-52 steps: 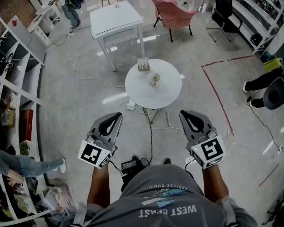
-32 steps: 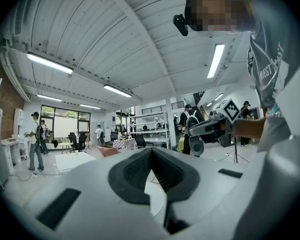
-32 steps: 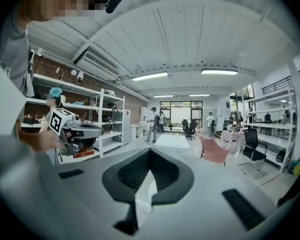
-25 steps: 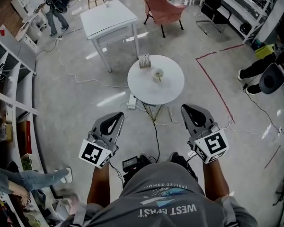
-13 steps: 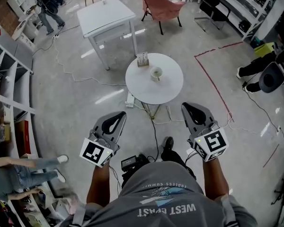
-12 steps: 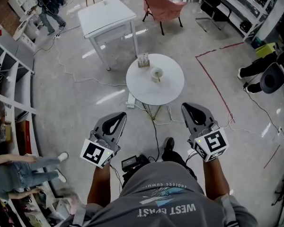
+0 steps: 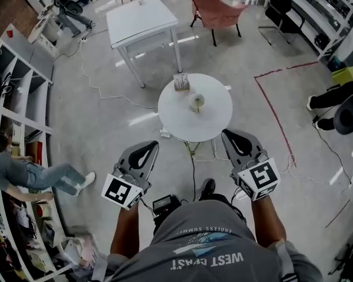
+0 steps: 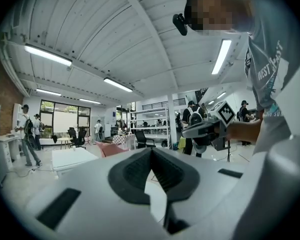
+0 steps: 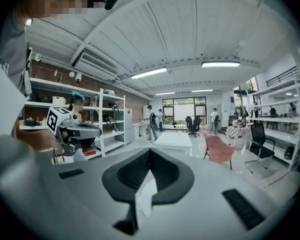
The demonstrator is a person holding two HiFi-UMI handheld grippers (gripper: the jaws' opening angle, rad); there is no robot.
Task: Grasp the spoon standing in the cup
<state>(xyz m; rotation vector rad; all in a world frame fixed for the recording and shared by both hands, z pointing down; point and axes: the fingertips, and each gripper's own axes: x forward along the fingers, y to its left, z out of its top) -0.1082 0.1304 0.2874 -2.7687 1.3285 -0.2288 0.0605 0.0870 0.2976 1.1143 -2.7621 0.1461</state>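
Hovering short of round table (image 7: 210,121) edge: left gripper (image 7: 147,144), right gripper (image 7: 231,134) closed, empty; cup (image 7: 196,102) beyond.

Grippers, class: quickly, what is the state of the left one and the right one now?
Left gripper: closed, holding nothing.
Right gripper: closed, holding nothing.

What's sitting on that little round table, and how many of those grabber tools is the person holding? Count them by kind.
Grippers: 2 (left gripper, right gripper)
Cup: 1
Small box: 1
Total: 4
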